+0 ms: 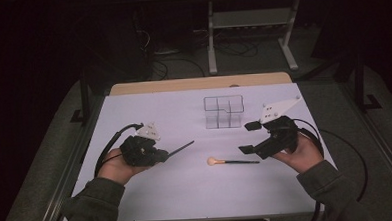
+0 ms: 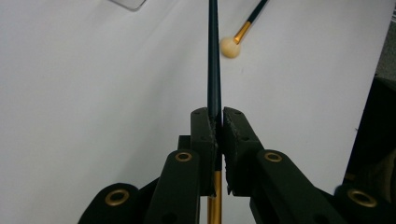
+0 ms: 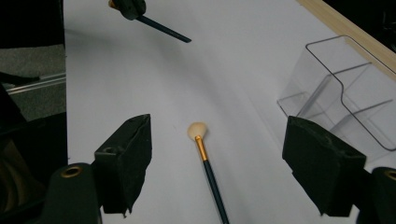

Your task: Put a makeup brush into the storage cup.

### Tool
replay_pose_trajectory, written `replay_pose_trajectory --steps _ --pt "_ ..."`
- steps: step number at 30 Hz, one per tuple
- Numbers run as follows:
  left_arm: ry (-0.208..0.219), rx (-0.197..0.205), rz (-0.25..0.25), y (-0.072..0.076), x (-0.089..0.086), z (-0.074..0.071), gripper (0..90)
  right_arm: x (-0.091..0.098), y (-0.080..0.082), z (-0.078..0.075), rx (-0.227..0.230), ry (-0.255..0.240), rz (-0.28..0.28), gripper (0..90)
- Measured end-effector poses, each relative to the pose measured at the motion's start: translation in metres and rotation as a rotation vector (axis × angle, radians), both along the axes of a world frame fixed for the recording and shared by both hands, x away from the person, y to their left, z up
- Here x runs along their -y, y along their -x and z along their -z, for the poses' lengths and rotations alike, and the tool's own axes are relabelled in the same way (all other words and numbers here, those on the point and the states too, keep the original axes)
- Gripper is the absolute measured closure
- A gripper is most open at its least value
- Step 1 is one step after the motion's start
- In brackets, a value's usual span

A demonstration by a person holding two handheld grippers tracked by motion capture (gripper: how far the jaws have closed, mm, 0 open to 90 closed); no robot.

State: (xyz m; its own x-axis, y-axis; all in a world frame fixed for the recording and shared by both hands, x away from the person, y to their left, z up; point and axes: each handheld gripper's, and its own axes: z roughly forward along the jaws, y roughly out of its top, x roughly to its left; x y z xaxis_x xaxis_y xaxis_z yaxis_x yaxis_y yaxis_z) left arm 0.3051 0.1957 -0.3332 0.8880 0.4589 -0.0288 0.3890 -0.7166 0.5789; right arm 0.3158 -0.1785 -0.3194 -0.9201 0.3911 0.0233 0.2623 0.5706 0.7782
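A slim dark brush handle [image 2: 214, 60] with a gold ferrule is pinched between the jaws of my left gripper [image 2: 218, 116], which is shut on it. The handle sticks out toward the table's middle [image 1: 180, 148] from the left gripper [image 1: 163, 154]. A second brush [image 1: 234, 162], with a pale round head, a gold ferrule and a dark handle, lies flat on the white sheet. My right gripper [image 1: 249, 137] hovers above its handle end, jaws wide apart with nothing between them. In the right gripper view the lying brush [image 3: 205, 158] sits below the right gripper [image 3: 217, 140].
A clear plastic organizer [image 1: 224, 112] with several compartments stands at the back centre, close to the right gripper's far side [image 3: 345, 88]. The white sheet [image 1: 187, 191] covers the table, and a wooden strip [image 1: 198, 84] runs along its far edge. Cables trail from both grippers.
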Motion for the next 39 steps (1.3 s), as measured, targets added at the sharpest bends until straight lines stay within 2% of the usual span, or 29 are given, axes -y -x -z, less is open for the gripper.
replay_pose_trajectory --steps 9,12,17,20,27,32,34,35,36,37,39 --pt "0.000 0.023 0.073 0.001 0.017 -0.004 83.5 -0.015 -0.007 -0.011 -0.015 0.024 -0.070 27.2" --pt "-0.011 0.025 0.096 0.001 0.023 -0.005 83.5 -0.020 -0.009 -0.013 -0.011 0.044 -0.092 28.5" --pt "-0.004 0.033 0.116 0.002 0.031 -0.007 83.5 -0.032 -0.012 -0.017 -0.014 0.077 -0.137 30.0" --pt "0.000 0.042 0.130 0.002 0.033 -0.008 83.5 -0.039 -0.016 -0.016 -0.005 0.094 -0.172 30.5" --pt "-0.009 0.063 0.168 0.004 0.041 -0.012 83.5 -0.052 -0.021 -0.016 -0.017 0.115 -0.217 32.8" --pt "-0.015 0.064 0.187 0.005 0.046 -0.012 83.5 -0.061 -0.022 -0.016 -0.013 0.138 -0.251 34.1" --pt "-0.006 0.065 0.189 0.006 0.049 -0.012 83.5 -0.064 -0.022 -0.016 -0.016 0.140 -0.267 35.1" --pt "-0.020 0.068 0.208 0.006 0.050 -0.013 83.5 -0.066 -0.022 -0.015 -0.021 0.143 -0.271 35.7" --pt "-0.007 0.069 0.200 0.007 0.052 -0.012 83.5 -0.068 -0.022 -0.015 -0.021 0.148 -0.278 36.0" --pt "-0.025 0.070 0.216 0.007 0.052 -0.014 83.5 -0.069 -0.022 -0.014 -0.026 0.150 -0.283 36.6" --pt "-0.017 0.072 0.221 0.009 0.055 -0.014 83.5 -0.073 -0.022 -0.014 -0.038 0.156 -0.294 38.5"
